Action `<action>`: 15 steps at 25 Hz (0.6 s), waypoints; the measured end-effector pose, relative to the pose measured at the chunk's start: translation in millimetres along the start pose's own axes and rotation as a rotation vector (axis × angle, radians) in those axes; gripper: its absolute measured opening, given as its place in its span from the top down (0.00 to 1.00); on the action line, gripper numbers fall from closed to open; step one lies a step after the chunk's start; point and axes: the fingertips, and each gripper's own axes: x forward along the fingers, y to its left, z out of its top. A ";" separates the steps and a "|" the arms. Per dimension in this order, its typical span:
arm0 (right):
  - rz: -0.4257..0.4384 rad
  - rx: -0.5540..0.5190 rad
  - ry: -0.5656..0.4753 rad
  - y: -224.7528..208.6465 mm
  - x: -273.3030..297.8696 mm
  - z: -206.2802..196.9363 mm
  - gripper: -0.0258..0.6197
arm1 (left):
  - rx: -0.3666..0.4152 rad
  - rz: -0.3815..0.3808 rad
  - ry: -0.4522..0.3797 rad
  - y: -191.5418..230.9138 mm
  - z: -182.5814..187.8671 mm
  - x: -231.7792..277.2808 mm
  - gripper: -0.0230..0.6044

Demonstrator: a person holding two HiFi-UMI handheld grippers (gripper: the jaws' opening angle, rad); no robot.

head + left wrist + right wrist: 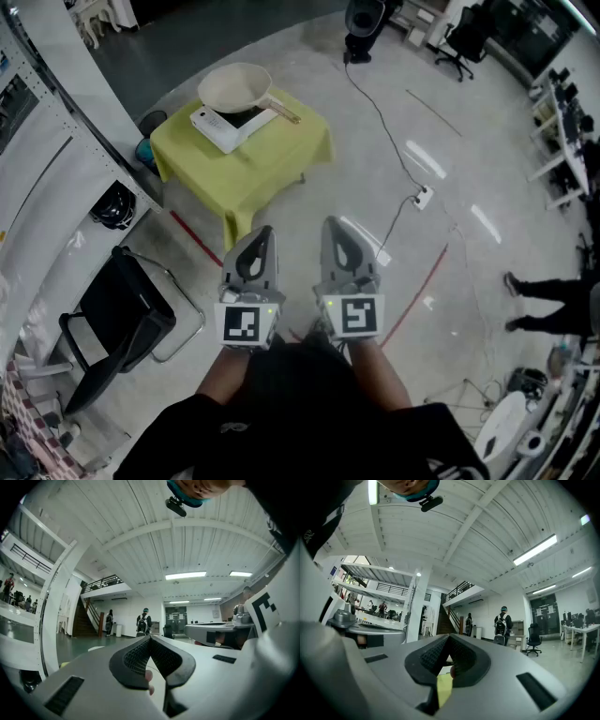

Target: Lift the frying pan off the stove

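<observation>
A cream frying pan (236,87) with a wooden handle (281,110) sits on a white portable stove (230,123) on a table under a yellow-green cloth (253,159), far ahead in the head view. Both grippers are held side by side close to the person's body, well short of the table. My left gripper (259,234) is shut with nothing in it, and so is my right gripper (337,229). In the left gripper view the black pads (150,639) meet at the tips, and in the right gripper view the pads (448,638) meet too, with the yellow cloth (443,688) showing below them.
A black folding chair (117,323) stands at the left beside a white column (70,122). A cable (380,122) runs over the grey floor to a socket (424,196). Red tape lines (199,239) mark the floor. A person's legs (553,305) are at the right, and walkers with backpacks (502,624) are far off.
</observation>
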 end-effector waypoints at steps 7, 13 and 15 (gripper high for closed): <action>-0.014 0.013 0.010 31.6 -7.1 0.4 0.94 | -0.025 -0.008 -0.004 20.1 -1.6 -23.1 0.89; 0.024 0.009 0.045 67.9 -10.8 -6.7 0.94 | -0.057 -0.023 0.043 40.3 -16.5 -51.3 0.89; 0.042 -0.009 0.057 80.0 -6.4 -10.3 0.94 | -0.071 -0.010 0.048 53.4 -25.4 -55.8 0.89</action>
